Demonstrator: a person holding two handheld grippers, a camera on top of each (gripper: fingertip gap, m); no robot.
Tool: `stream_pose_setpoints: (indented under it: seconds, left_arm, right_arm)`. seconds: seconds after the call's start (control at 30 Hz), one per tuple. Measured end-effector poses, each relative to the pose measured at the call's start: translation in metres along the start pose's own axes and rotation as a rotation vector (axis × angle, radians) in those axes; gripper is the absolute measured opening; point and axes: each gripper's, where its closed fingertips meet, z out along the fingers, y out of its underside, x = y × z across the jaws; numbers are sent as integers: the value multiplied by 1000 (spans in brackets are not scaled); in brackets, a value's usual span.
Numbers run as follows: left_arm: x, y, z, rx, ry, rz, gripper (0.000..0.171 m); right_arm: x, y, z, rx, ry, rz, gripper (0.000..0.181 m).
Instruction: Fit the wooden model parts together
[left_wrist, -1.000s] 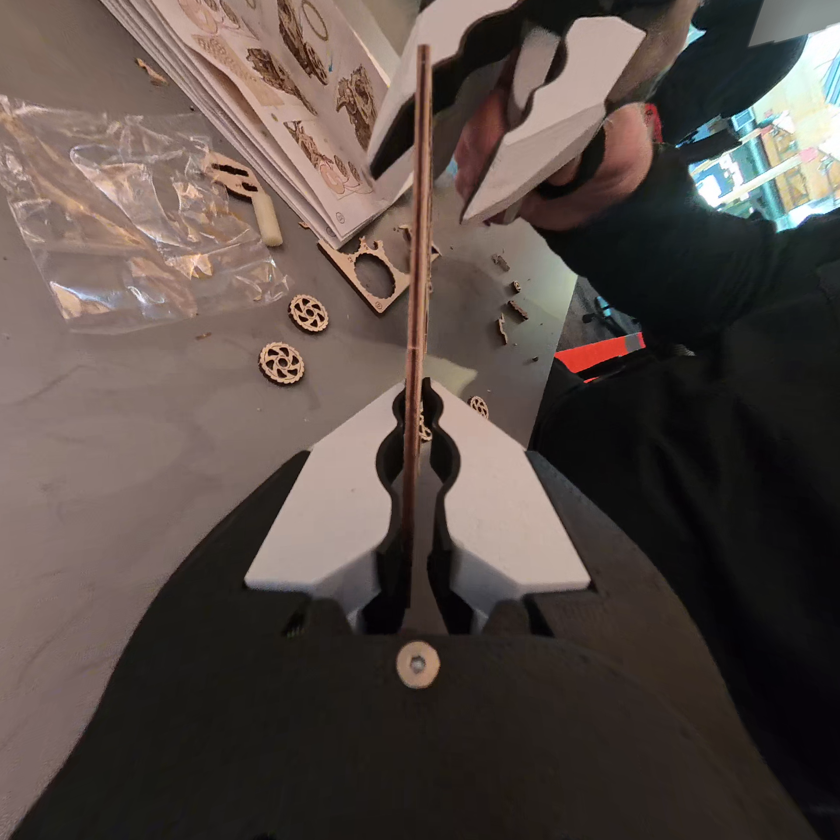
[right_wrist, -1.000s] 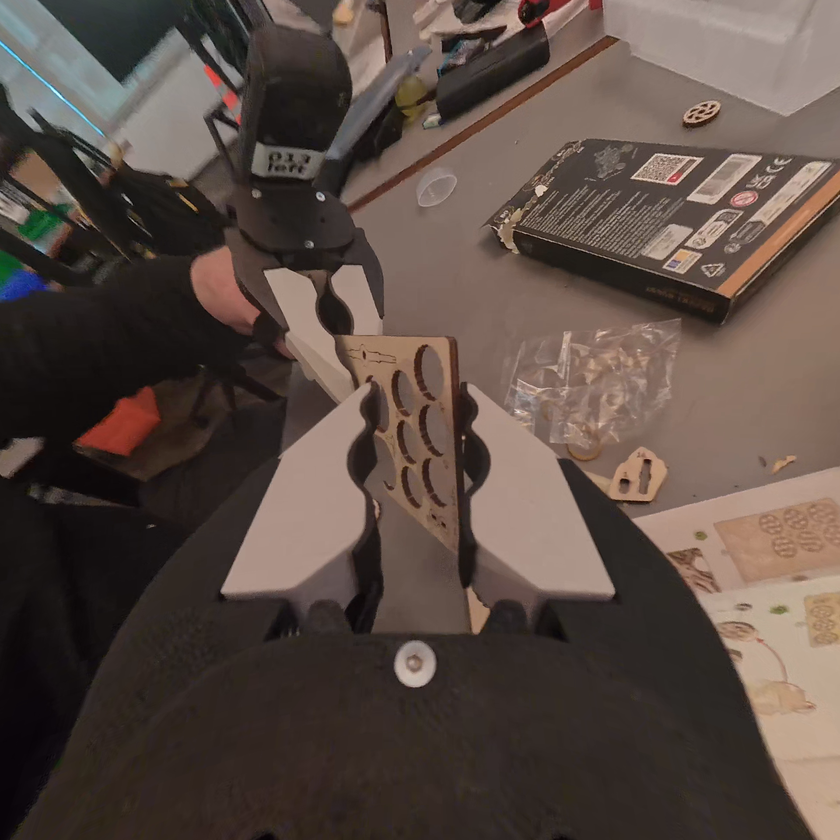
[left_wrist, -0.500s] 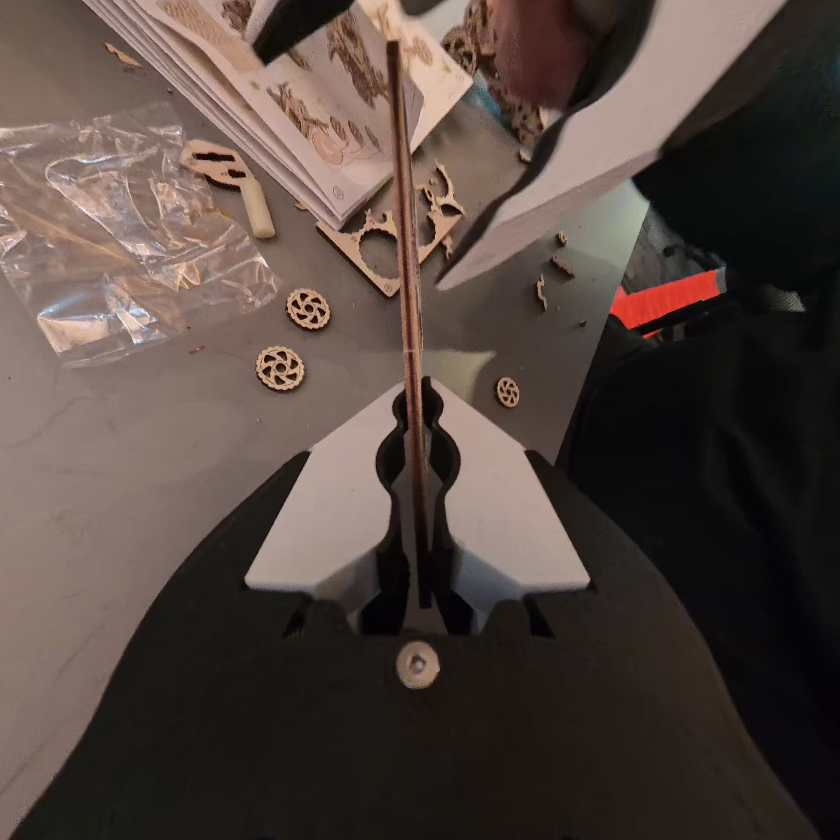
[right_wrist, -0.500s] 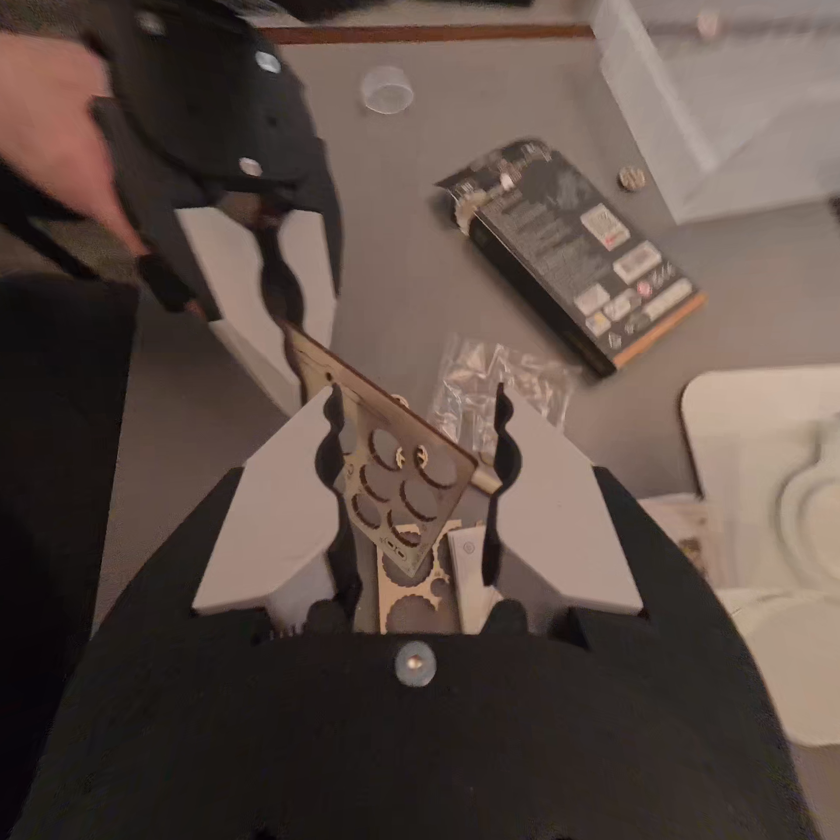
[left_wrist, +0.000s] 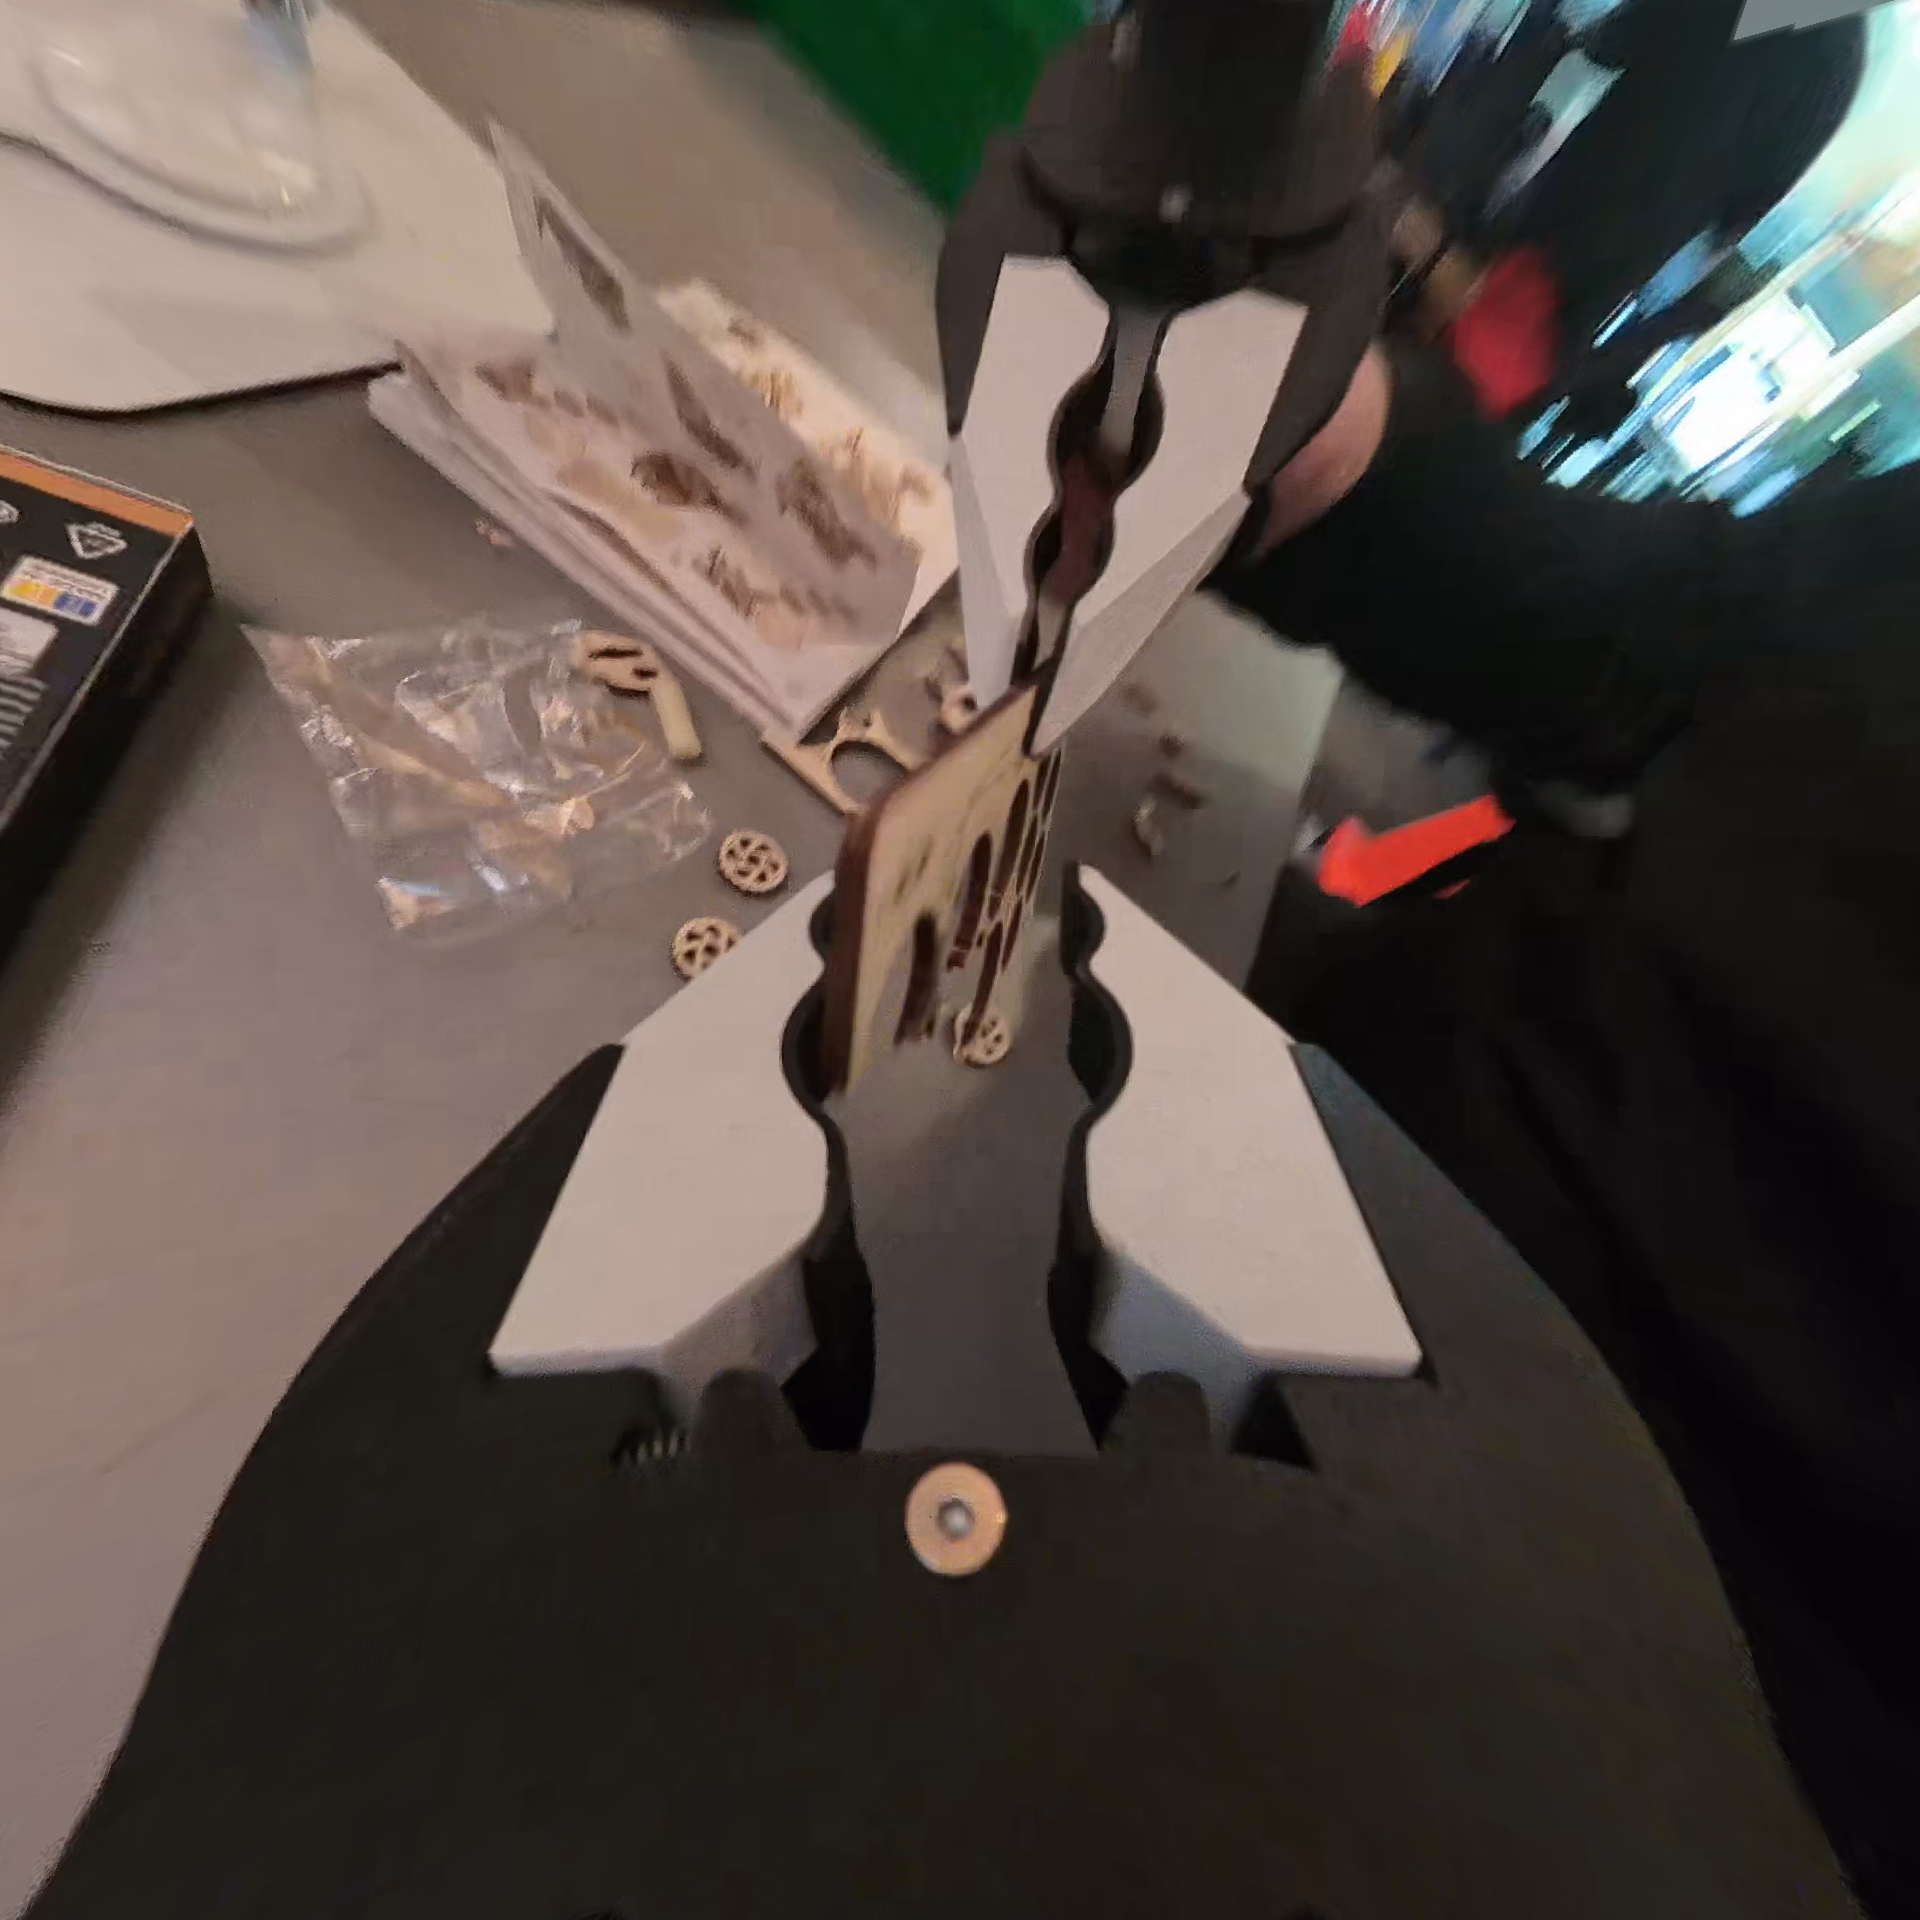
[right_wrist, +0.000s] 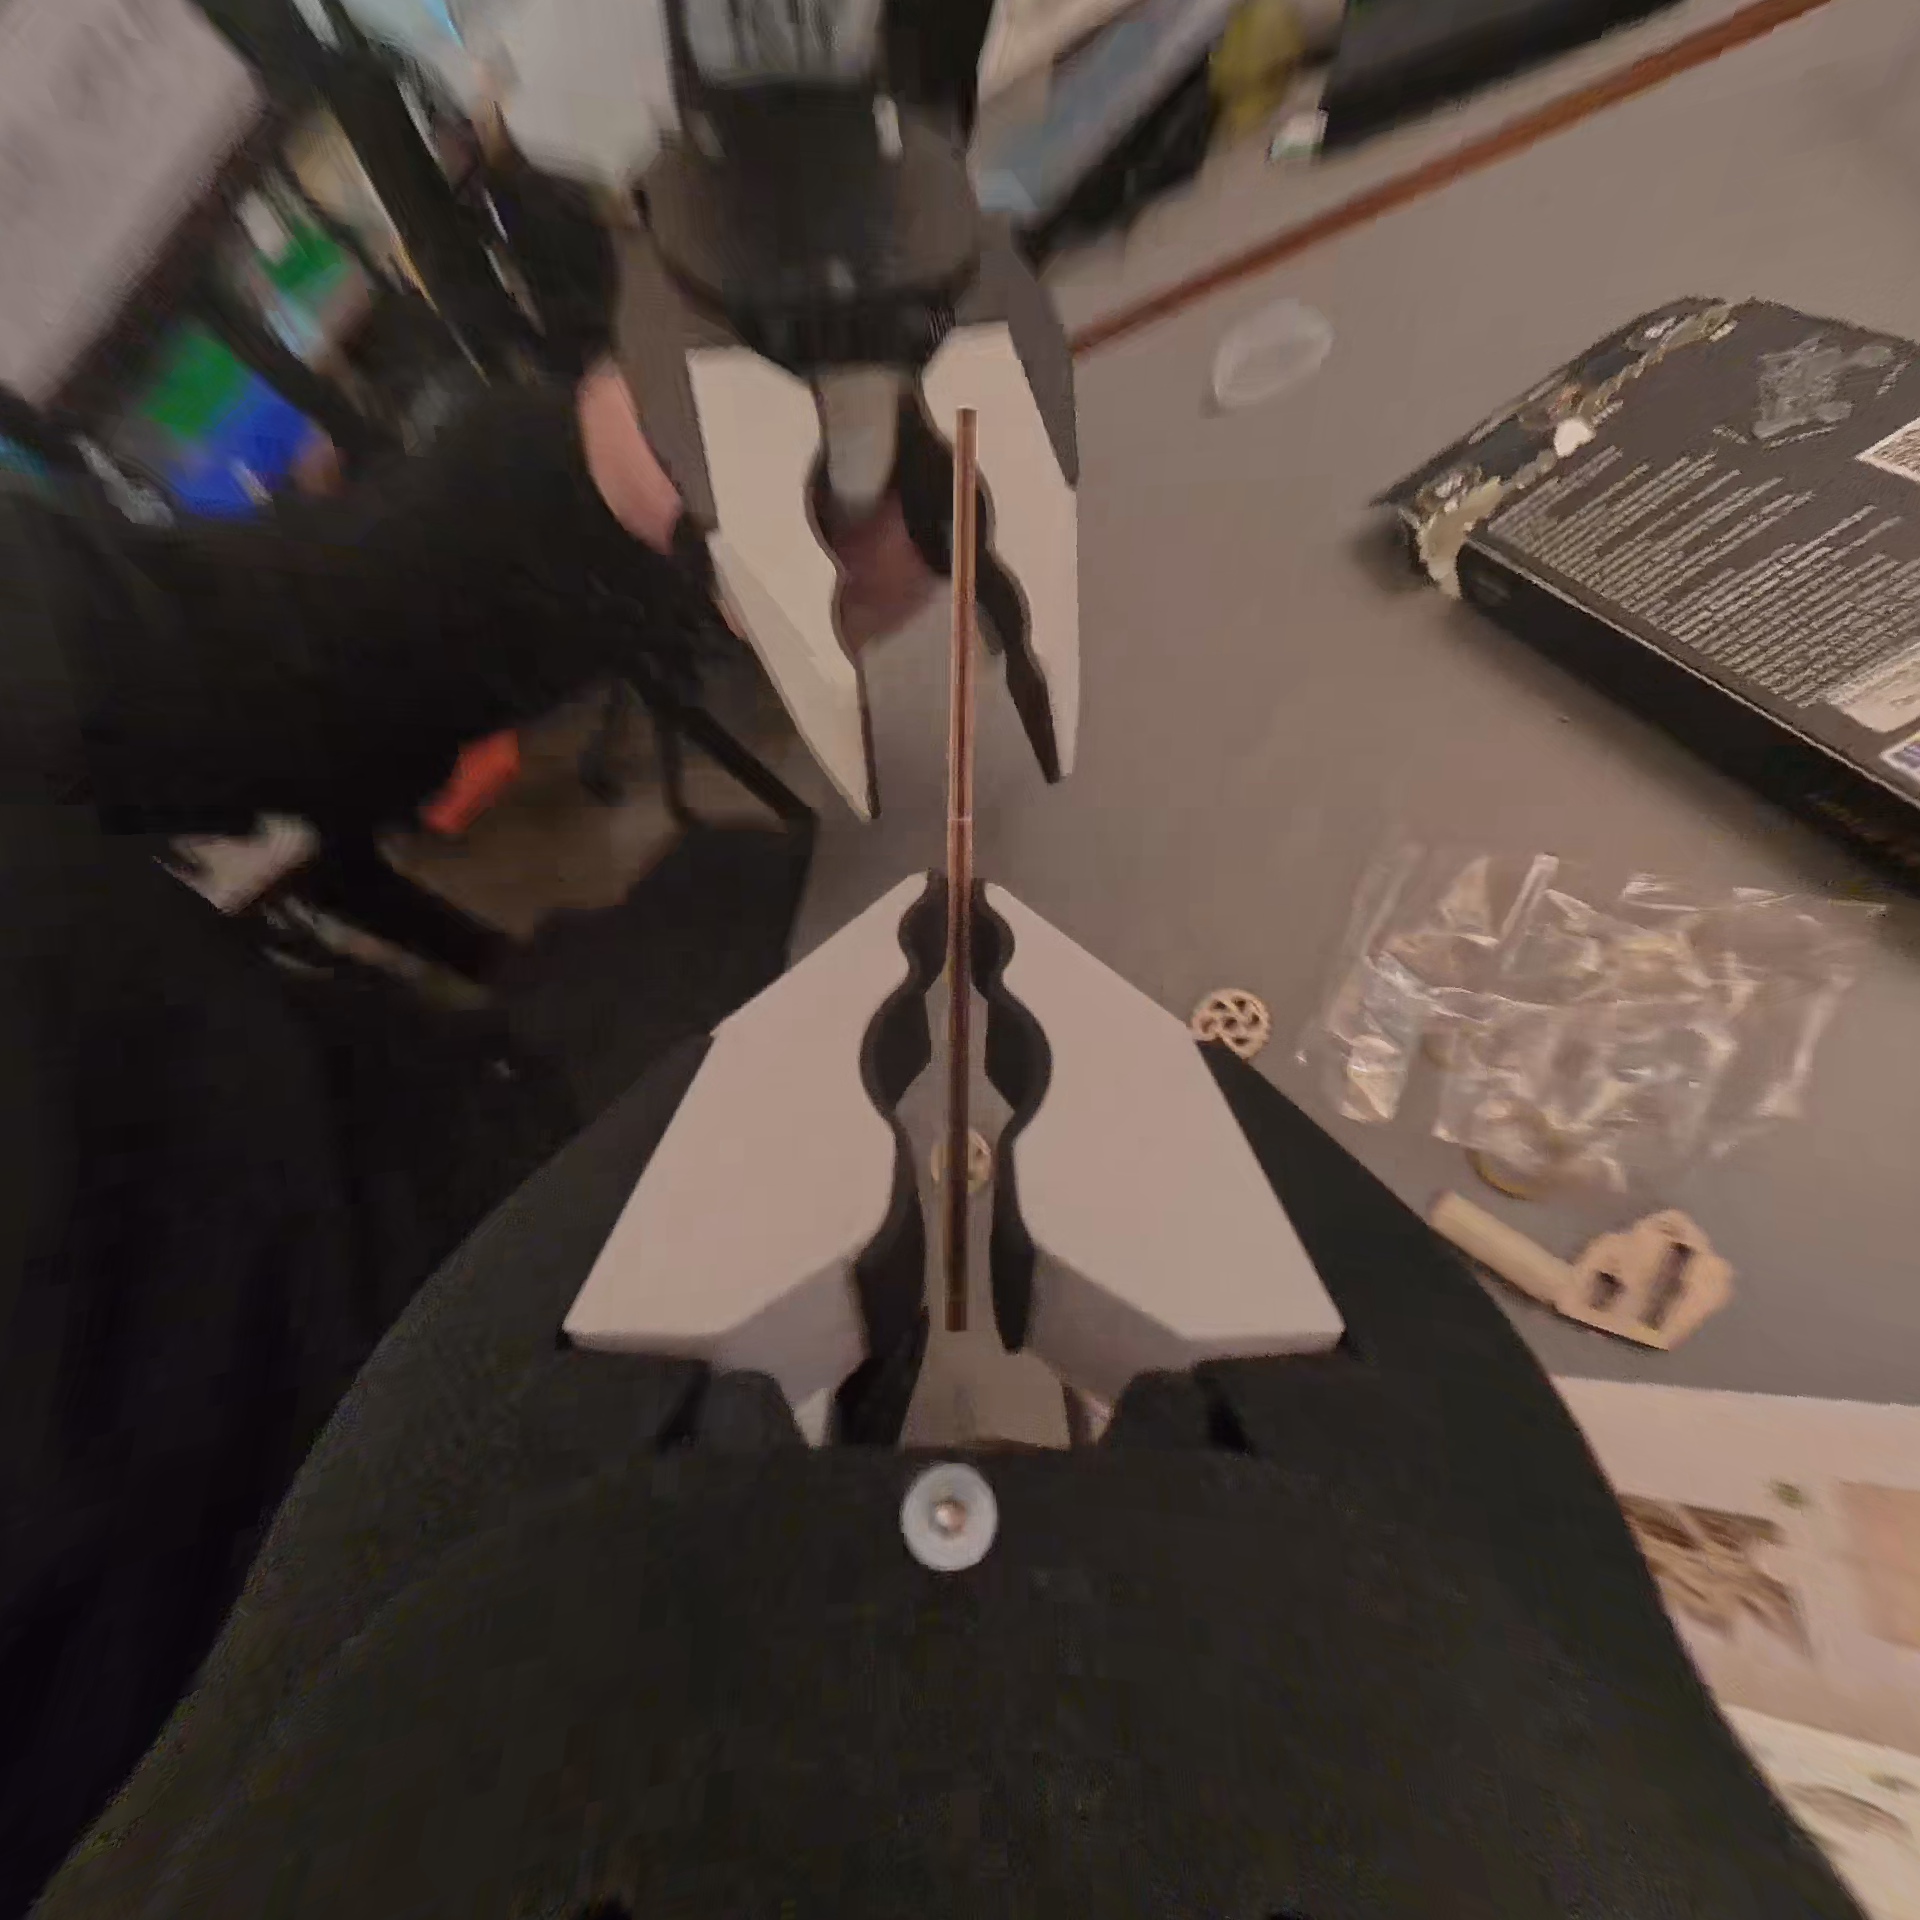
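Clamping the wooden sheet (right_wrist: 961, 1039) edge-on, the right hand-held gripper (right_wrist: 961, 894) aims its long axis toward the left hand-held gripper (left_wrist: 948, 914), whose fingers stand apart around the sheet's far end.

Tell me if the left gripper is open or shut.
Open: the left gripper shows a wide gap; the wooden sheet is clamped in the right gripper.

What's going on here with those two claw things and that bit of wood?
A person is building a wooden model kit using a hand-held gripper in each hand. The right hand-held gripper is clamped on a thin wooden sheet with oval cut-outs, held above the grey table. The left hand-held gripper is open around the sheet's other end, not gripping it. Small wooden wheels, a plastic bag, an instruction booklet and the kit's box lie around.
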Motion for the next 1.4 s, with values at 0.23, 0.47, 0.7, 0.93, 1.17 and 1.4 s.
stream_pose_setpoints:
  seconds: [0.23,0.47,0.7,0.93,1.17,1.4]
  left_arm:
    - [23,-24,17,230,216,-59,9]
    - [17,-20,23,152,153,-87,1]
    - [15,-7,26,6,92,-58,0]
    - [6,9,33,-110,12,-27,1]
    - [-8,14,40,-124,-92,9,1]
    - [-14,15,42,-108,-137,-1,1]
  right_arm:
    - [-6,-11,-8,268,-197,252,0]
    - [-1,-8,-6,216,-83,132,3]
    - [0,1,1,110,-55,71,4]
    - [7,15,9,-35,53,5,4]
    - [23,24,11,-47,117,-6,5]
    - [31,26,11,-46,237,-77,6]
